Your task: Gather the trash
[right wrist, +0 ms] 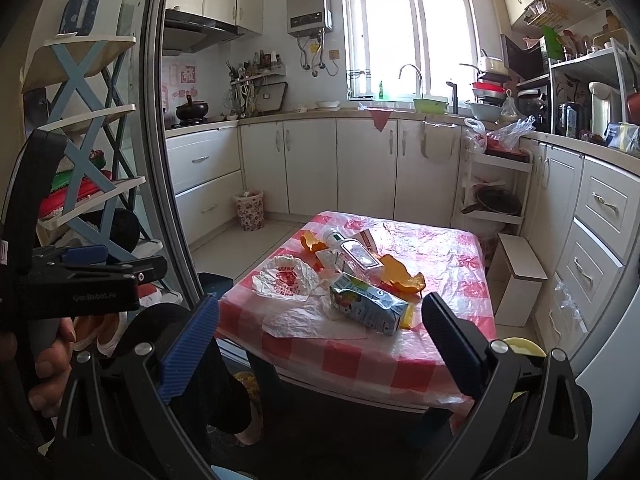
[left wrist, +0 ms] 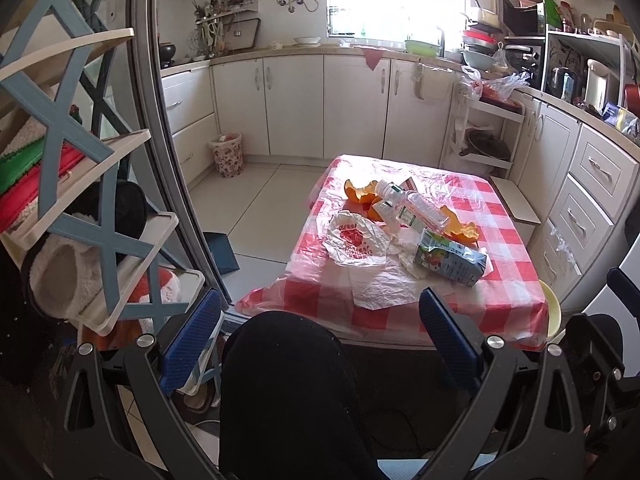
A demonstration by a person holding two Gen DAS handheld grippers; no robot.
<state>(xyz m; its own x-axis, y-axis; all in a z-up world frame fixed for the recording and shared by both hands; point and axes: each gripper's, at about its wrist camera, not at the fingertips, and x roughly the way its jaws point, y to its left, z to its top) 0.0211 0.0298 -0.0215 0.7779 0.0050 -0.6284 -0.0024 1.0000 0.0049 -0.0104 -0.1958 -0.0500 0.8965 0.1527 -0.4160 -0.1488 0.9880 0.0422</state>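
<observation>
A low table with a red-and-white checked cover [left wrist: 500, 280] [right wrist: 440, 248] carries a heap of trash. In it lie a crumpled white bag with red print [left wrist: 354, 240] [right wrist: 284, 278], an empty clear plastic bottle [left wrist: 416, 208] [right wrist: 352, 252], a flattened drink carton [left wrist: 450, 256] [right wrist: 366, 306] and orange peels [left wrist: 360, 192] [right wrist: 400, 274]. My left gripper [left wrist: 322, 338] is open, well short of the table's near edge, over a dark knee. My right gripper [right wrist: 320, 348] is open too, held before the table's near edge. Nothing is between either pair of fingers.
A flowered waste bin [left wrist: 228, 154] [right wrist: 250, 210] stands on the floor by the cabinets at back left. A shoe rack [left wrist: 92, 184] and a door frame [left wrist: 160, 120] stand at left. A white step stool [right wrist: 520, 276] and drawers [right wrist: 592, 240] flank the table's right side. The left gripper's body [right wrist: 80, 284] shows at left.
</observation>
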